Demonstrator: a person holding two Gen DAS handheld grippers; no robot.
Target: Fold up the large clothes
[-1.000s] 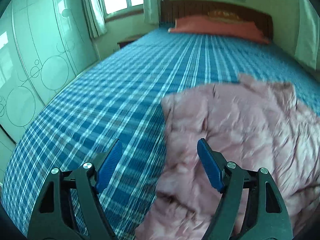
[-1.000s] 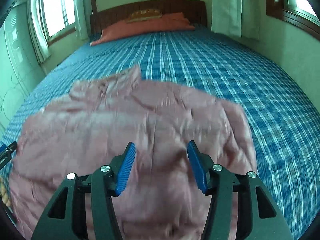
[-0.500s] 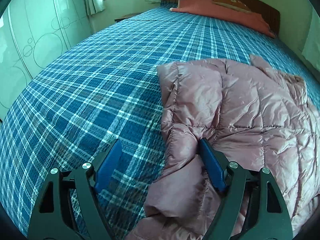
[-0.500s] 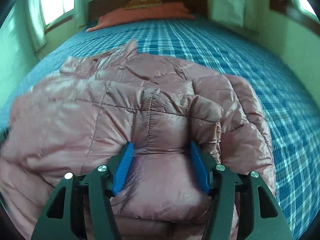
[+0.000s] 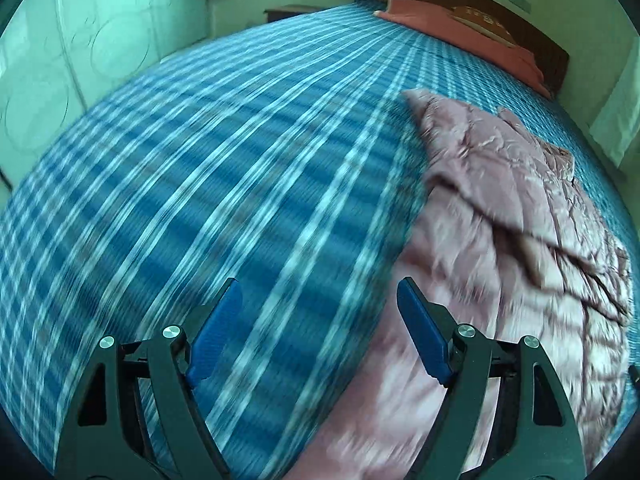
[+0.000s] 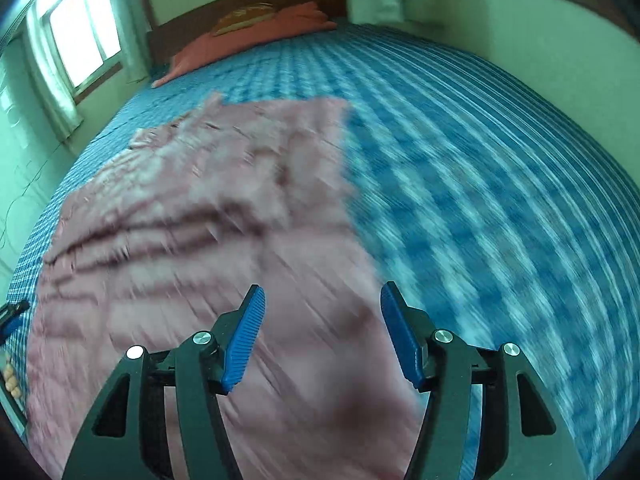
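A pink quilted down jacket [image 5: 500,200] lies spread on the blue plaid bed [image 5: 240,160]. My left gripper [image 5: 320,292] hovers open over the bare bedspread at the jacket's left edge, its right finger above the pink fabric, nothing between the pads. In the right wrist view the jacket [image 6: 200,200] fills the left half. My right gripper [image 6: 322,292] is open above the jacket's right edge, with nothing pinched. Both views are smeared by motion.
An orange-red pillow [image 5: 460,32] lies against the wooden headboard [image 6: 248,4] at the far end. A pale wardrobe [image 5: 80,40] stands along the bed's left side. A window [image 6: 80,36] with curtains is far left, a wall [image 6: 540,40] on the right.
Both grippers have swung outward from the jacket: the left one to the left onto bare bedspread, the right one toward the jacket's right edge. Their pads no longer rest against the puffy folds.
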